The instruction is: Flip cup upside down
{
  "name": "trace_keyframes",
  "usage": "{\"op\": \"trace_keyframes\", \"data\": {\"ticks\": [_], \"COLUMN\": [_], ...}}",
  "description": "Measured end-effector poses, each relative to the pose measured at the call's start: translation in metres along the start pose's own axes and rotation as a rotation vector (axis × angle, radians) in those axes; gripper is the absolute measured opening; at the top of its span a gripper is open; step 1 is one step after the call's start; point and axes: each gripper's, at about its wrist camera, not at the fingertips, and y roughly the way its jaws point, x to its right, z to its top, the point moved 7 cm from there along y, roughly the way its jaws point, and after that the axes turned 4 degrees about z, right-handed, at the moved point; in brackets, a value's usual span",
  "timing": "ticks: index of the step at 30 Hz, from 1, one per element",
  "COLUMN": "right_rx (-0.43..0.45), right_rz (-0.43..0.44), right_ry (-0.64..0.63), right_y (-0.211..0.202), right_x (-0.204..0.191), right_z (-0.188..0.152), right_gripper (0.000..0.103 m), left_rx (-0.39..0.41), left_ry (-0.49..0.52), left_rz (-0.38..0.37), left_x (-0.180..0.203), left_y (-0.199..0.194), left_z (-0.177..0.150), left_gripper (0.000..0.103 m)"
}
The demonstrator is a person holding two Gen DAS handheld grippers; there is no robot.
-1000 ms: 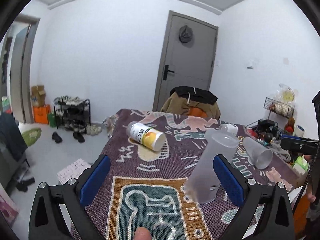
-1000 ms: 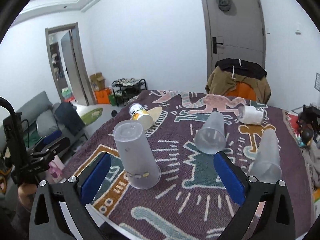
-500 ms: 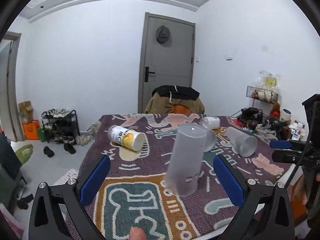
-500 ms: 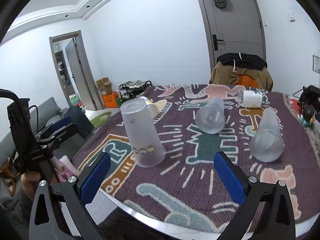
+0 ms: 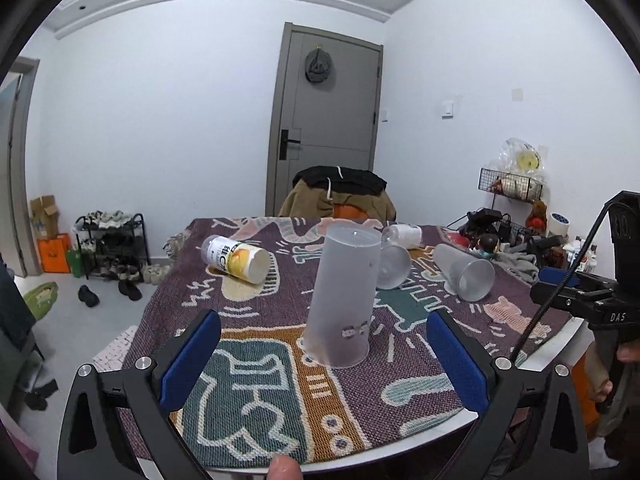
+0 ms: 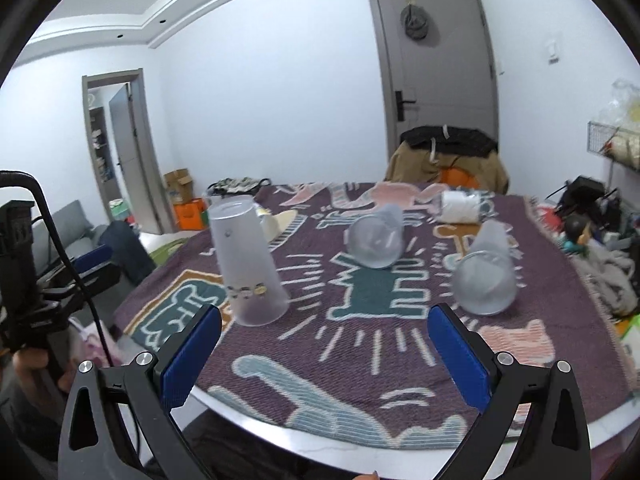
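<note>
A frosted plastic cup [image 5: 342,296] stands upside down, mouth on the patterned tablecloth [image 5: 256,368]. It also shows in the right wrist view [image 6: 248,270]. Two more frosted cups lie on their sides: one [image 5: 464,272] [image 6: 486,276] to the right, one [image 5: 394,266] [image 6: 376,242] behind. My left gripper [image 5: 324,356] is open and empty, short of the upside-down cup. My right gripper [image 6: 324,354] is open and empty, near the table's front edge.
A yellow-labelled canister [image 5: 236,258] lies on its side at the back left. A white jar [image 6: 460,206] lies at the back. A chair with jackets [image 5: 340,196] stands behind the table. Clutter [image 5: 504,236] sits on the right. The table edge [image 6: 360,456] is close.
Both grippers have pulled back towards the table's front edge. The upside-down cup stays standing on the cloth, apart from the left gripper's fingers.
</note>
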Motion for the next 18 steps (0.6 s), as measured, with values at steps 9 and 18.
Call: {"op": "trace_keyframes", "data": {"ticks": [9,18], "right_rx": [-0.008,-0.008], "right_rz": [-0.056,-0.037], "right_ry": [0.026,0.034], "right_y": [-0.008,-0.007], "right_x": [0.012,0.01], "right_z": [-0.015,-0.017], "right_gripper": [0.103,0.103], "left_rx": [-0.002,-0.026], "left_ry": [0.042,0.019], "left_rz": [0.023,0.028], "left_x": [0.004,-0.001], "left_y": [-0.006,0.0], "left_z": [-0.009,-0.015], "left_gripper": [0.103,0.103]}}
